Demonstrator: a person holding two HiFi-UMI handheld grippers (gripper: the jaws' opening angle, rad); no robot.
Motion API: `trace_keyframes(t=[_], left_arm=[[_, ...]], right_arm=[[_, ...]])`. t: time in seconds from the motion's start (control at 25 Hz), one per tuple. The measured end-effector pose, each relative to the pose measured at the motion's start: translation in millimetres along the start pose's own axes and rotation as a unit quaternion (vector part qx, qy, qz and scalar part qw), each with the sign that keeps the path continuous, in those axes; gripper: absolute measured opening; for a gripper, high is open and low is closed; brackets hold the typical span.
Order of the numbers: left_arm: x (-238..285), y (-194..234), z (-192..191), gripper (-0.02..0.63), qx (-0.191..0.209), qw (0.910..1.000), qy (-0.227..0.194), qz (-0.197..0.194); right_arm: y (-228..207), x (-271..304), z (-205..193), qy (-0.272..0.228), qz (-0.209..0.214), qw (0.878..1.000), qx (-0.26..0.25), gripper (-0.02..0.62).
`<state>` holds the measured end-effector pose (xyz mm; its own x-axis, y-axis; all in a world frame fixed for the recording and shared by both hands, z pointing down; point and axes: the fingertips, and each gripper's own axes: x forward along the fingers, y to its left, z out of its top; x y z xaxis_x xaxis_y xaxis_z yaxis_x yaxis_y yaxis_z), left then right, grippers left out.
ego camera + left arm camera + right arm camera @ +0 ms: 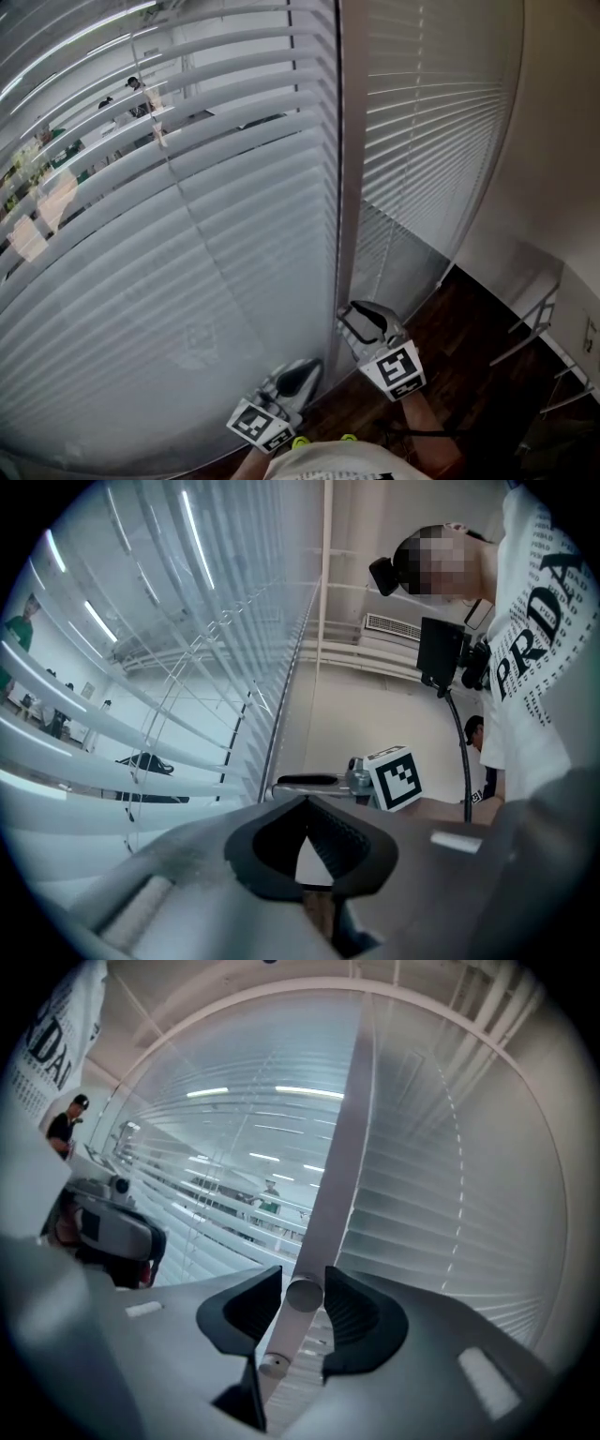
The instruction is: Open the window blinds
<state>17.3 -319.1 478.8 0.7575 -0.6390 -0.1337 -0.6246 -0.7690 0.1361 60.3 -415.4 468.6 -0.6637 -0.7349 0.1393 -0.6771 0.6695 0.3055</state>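
Two grey slatted blinds hang side by side, the wide left blind [187,281] and the narrower right blind [422,122], with a grey upright post [349,187] between them. The left blind's upper slats are tilted, showing a room beyond. My right gripper [361,317] sits at the foot of the post. Its jaws stand on either side of the round end of a grey wand [303,1295] that runs upward, the pads close beside it with a sliver of gap, open. A smaller round end [272,1363] hangs below. My left gripper [300,373] is beside it, shut and empty [305,803].
Dark wooden floor [469,328] lies under the blinds. A pale wall [562,141] and a white metal rack [553,319] stand at the right. The right gripper's marker cube [394,778] shows beside the left gripper. People [270,1190] are seen through the slats.
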Motion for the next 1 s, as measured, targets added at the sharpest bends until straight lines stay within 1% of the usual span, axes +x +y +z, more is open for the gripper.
trace_keyframes(t=[0.04,0.08,0.12,0.16,0.2,0.24,0.28,0.32,0.36,0.52,0.56,0.6,0.68,0.76,0.8,0.84,0.92,0.96,1.0], left_arm=[[0,1,0,-0.009,0.0,1.0,0.0,0.0],[0,1,0,-0.009,0.0,1.0,-0.001,0.001],[1,2,0,-0.009,-0.001,1.0,0.0,0.001],[1,2,0,-0.01,-0.001,1.0,0.0,0.001],[2,2,-1,-0.009,-0.002,1.0,0.001,0.001],[2,1,-1,-0.009,-0.002,1.0,0.002,0.0],[3,1,-2,-0.009,-0.002,1.0,0.003,-0.001],[4,0,-2,-0.009,-0.002,1.0,0.003,-0.003],[5,-1,-1,-0.009,-0.002,1.0,0.002,-0.005],[8,-2,-1,-0.009,-0.002,1.0,0.0,-0.008],[9,-2,-1,-0.009,-0.003,1.0,0.0,-0.007],[9,-1,-2,-0.009,-0.003,1.0,0.001,-0.006],[9,0,-3,-0.01,-0.003,1.0,0.001,-0.004],[9,1,-2,-0.009,-0.003,1.0,0.001,-0.003],[9,1,-2,-0.009,-0.002,1.0,0.001,-0.003],[10,2,-2,-0.01,-0.002,1.0,0.001,-0.002],[11,2,-2,-0.009,-0.003,1.0,0.001,-0.002],[12,2,-2,-0.01,-0.003,1.0,0.001,-0.002],[12,1,-3,-0.009,-0.003,1.0,0.002,-0.003]], right_arm=[[2,-1,-1,0.014,0.005,0.999,-0.037,0.142],[5,-2,-4,0.033,0.007,0.996,-0.086,0.154],[7,-2,-8,0.056,0.005,0.987,-0.149,0.163],[8,-2,-12,0.078,-0.001,0.972,-0.223,0.174],[10,-2,-15,0.097,-0.01,0.949,-0.3,0.18],[11,-1,-18,0.109,-0.018,0.923,-0.368,0.186],[13,0,-20,0.114,-0.022,0.901,-0.419,0.186],[15,2,-21,0.115,-0.022,0.884,-0.452,0.186],[17,4,-22,0.115,-0.02,0.874,-0.471,0.186],[15,9,-22,0.11,-0.032,0.847,-0.519,0.18],[15,10,-21,0.107,-0.035,0.843,-0.526,0.155],[14,11,-20,0.103,-0.037,0.841,-0.53,0.131],[14,12,-20,0.097,-0.041,0.839,-0.534,0.126],[14,12,-19,0.09,-0.046,0.844,-0.527,0.124],[14,12,-18,0.085,-0.046,0.85,-0.517,0.124],[14,12,-18,0.081,-0.045,0.86,-0.502,0.124],[13,12,-16,0.071,-0.041,0.884,-0.46,0.124],[13,12,-15,0.068,-0.04,0.893,-0.442,0.126],[12,12,-15,0.066,-0.041,0.899,-0.431,0.126]])
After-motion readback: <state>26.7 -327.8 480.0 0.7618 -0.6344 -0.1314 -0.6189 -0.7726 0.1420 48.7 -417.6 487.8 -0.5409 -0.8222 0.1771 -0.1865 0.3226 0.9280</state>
